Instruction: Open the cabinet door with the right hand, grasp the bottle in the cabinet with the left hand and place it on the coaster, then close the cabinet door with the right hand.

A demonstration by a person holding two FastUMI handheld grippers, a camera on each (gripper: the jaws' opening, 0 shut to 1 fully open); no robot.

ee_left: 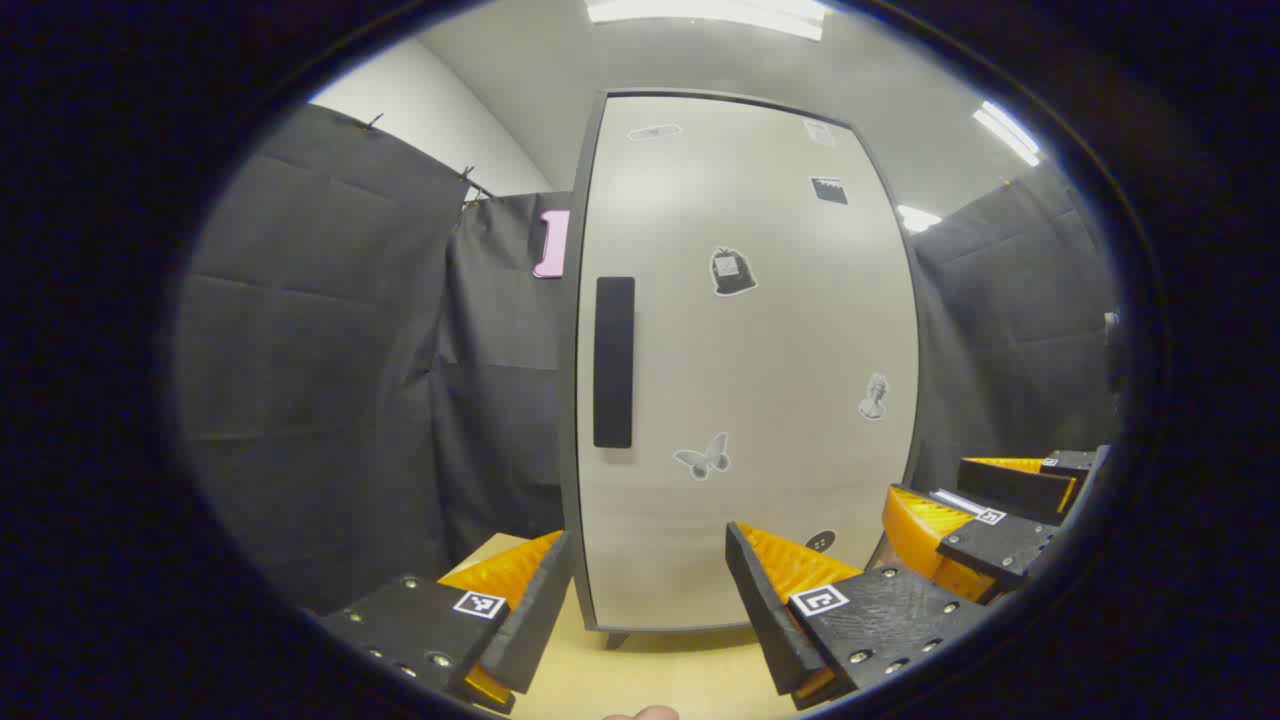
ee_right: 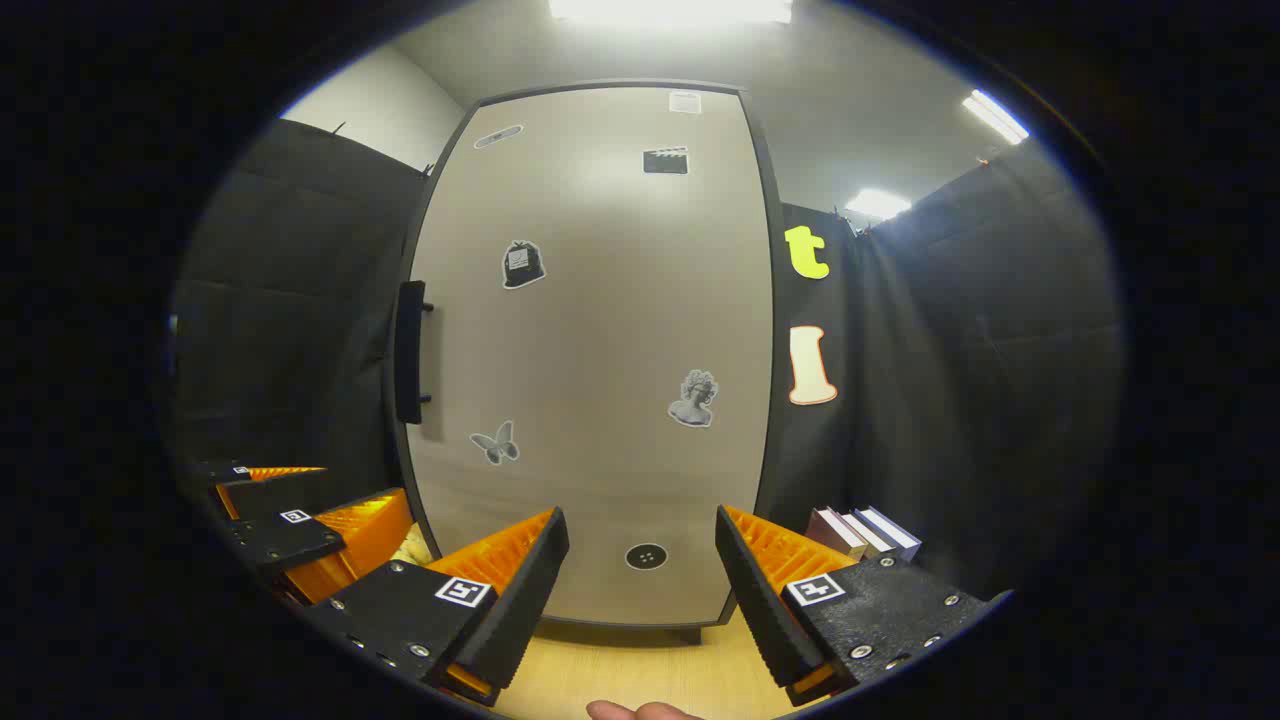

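Note:
A tall pale cabinet stands with its door point(ee_left: 745, 360) closed, and a dark vertical handle point(ee_left: 613, 362) sits on the door's left side. My left gripper point(ee_left: 650, 610) is open in front of the door's lower part, apart from it. In the right gripper view the same door point(ee_right: 590, 350) and handle point(ee_right: 410, 352) face me, and my right gripper point(ee_right: 640, 590) is open with nothing between its fingers. The other gripper point(ee_left: 985, 520) shows at the right edge of the left gripper view, and at the lower left point(ee_right: 290, 525) in the right gripper view. The bottle is hidden behind the door.
The cabinet rests on a light wooden table point(ee_right: 630, 660). Several books point(ee_right: 865, 532) stand to the right of the cabinet. Black cloth walls hang on both sides. Stickers dot the door. A fingertip point(ee_right: 640, 710) shows at the bottom edge.

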